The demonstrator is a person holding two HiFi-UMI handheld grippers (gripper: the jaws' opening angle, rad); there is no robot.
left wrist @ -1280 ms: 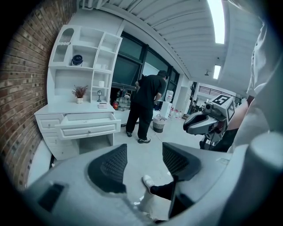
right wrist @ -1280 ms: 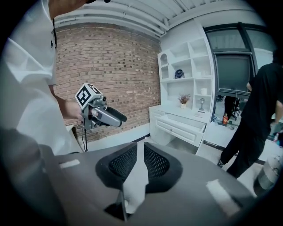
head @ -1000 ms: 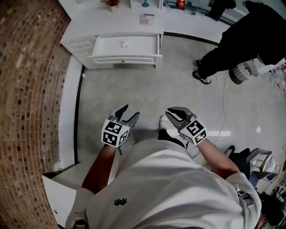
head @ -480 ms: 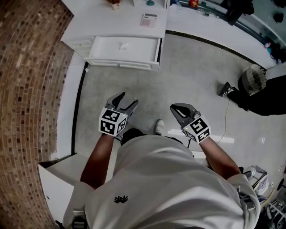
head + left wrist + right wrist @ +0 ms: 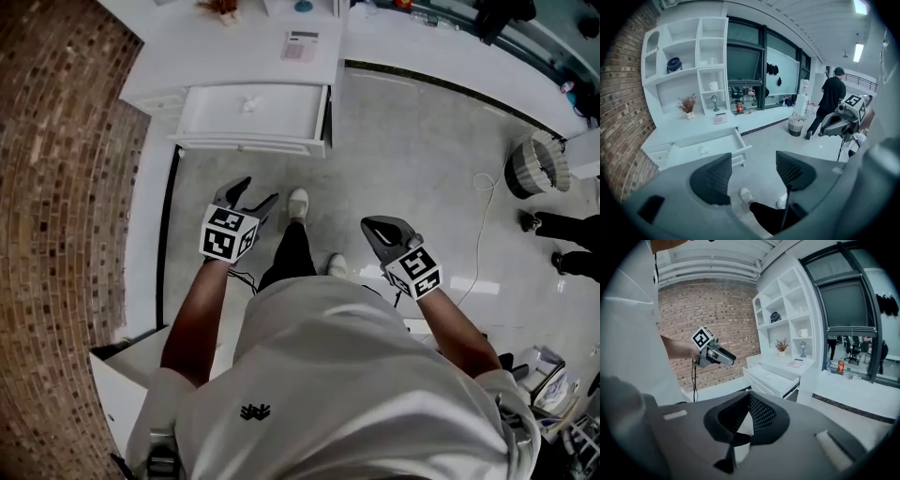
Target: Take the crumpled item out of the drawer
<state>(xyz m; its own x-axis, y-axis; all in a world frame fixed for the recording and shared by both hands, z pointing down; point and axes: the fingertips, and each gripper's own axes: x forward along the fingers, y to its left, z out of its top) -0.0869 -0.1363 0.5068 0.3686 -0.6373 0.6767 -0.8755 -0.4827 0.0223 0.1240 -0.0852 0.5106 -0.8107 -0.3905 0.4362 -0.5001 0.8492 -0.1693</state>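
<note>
Opening the empty, nearer left hand-held gripper (image 5: 260, 190) well short of the drawer (image 5: 292, 101), aiming at the crumpled white item (image 5: 248, 104) inside; carrying the right hand-held gripper (image 5: 375, 227) closed, empty.

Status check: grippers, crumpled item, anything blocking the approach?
Left gripper fingers opening, nothing between them. Right gripper shut, empty. Small white crumpled item lies in open white drawer, not yet reached. No obstacle seen on grey floor ahead.
</note>
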